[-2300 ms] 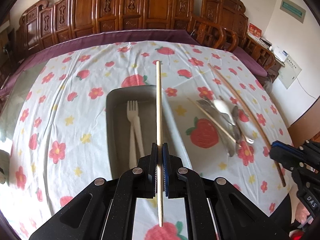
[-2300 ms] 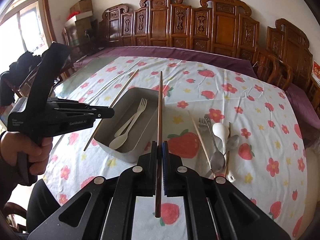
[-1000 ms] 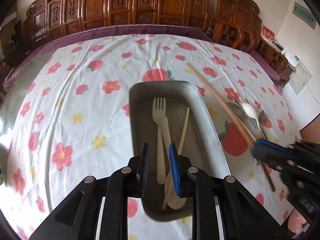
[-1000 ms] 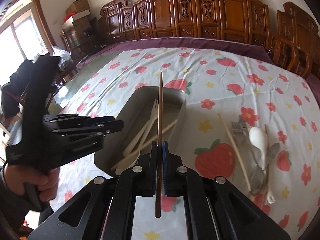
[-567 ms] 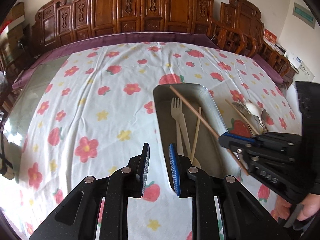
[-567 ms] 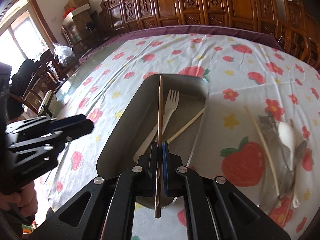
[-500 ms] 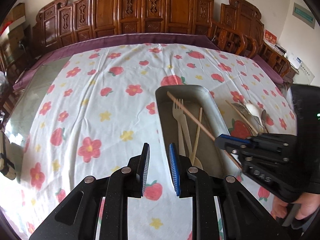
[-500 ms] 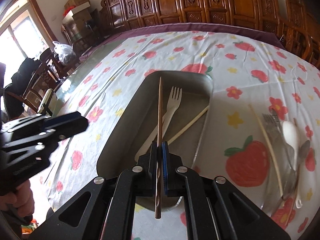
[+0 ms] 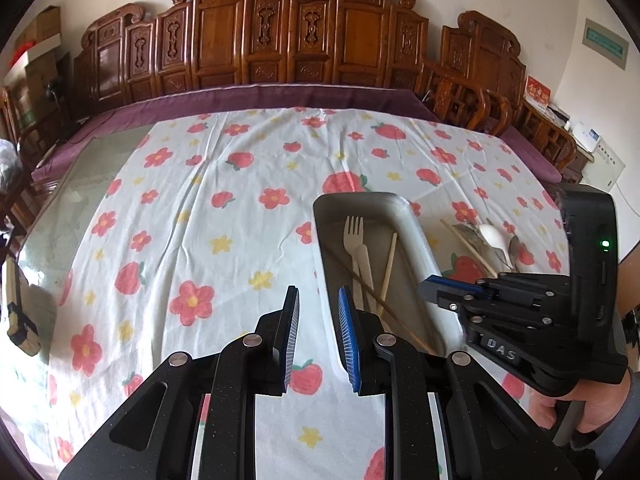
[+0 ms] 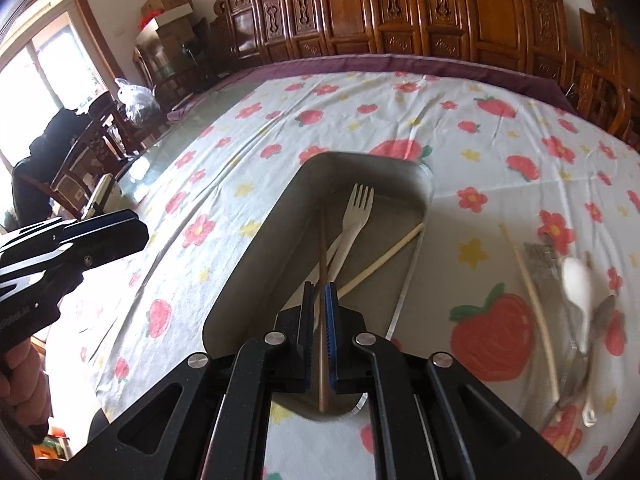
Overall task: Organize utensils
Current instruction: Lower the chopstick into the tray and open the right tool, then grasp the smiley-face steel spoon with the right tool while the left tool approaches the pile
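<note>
Right hand-held gripper clamps the dark chopstick low over the tray, best lowered flat beside the fork before releasing, while the left hand-held gripper hangs empty, slightly parted.

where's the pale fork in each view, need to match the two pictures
Left wrist view: the pale fork lies in the grey tray, right of centre, tines toward the far end, beyond the left tool.
Right wrist view: the same fork sits mid-frame in the tray, just beyond the right tool, which is shut on a brown chopstick.
Shared landmark: the light chopstick lying in the tray to the fork's right.
</note>
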`<state>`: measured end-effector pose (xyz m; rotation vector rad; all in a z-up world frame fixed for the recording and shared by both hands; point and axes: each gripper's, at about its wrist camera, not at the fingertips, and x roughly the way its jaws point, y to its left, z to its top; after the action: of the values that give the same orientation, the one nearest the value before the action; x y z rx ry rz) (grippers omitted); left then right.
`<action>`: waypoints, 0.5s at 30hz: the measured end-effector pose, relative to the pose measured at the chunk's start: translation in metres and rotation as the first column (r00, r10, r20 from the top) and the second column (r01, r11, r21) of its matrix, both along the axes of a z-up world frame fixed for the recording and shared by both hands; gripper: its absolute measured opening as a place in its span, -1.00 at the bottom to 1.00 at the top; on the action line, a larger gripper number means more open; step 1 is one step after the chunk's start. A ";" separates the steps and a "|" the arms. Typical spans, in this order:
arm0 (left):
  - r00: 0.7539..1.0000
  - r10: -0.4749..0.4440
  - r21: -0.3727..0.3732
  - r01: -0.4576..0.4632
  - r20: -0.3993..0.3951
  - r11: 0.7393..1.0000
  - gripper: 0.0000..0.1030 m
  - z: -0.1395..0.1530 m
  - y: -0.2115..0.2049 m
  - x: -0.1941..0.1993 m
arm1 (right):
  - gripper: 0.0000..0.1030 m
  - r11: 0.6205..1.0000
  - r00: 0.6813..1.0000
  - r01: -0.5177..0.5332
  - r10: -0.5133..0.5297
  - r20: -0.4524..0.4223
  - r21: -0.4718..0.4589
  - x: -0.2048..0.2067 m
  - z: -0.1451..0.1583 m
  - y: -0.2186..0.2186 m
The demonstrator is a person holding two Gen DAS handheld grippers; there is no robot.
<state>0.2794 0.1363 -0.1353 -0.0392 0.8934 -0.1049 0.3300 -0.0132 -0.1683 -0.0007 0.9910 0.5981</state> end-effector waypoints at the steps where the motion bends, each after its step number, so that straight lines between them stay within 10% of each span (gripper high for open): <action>1: 1.000 -0.002 -0.002 0.002 0.004 1.000 -0.63 0.002 -0.001 -0.002 | -0.86 1.000 1.000 -0.001 0.001 0.013 0.002 -0.004 0.005 -0.004; 15: 0.997 -0.051 -0.009 0.051 0.050 0.999 -0.54 0.017 -0.038 -0.011 | -0.86 1.000 0.990 0.020 -0.019 0.137 -0.006 -0.044 0.048 -0.073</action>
<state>0.2686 0.0982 -0.1187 -0.0236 0.8441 -0.1577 0.2858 -0.0866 -0.1205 -0.0382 0.8590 0.5691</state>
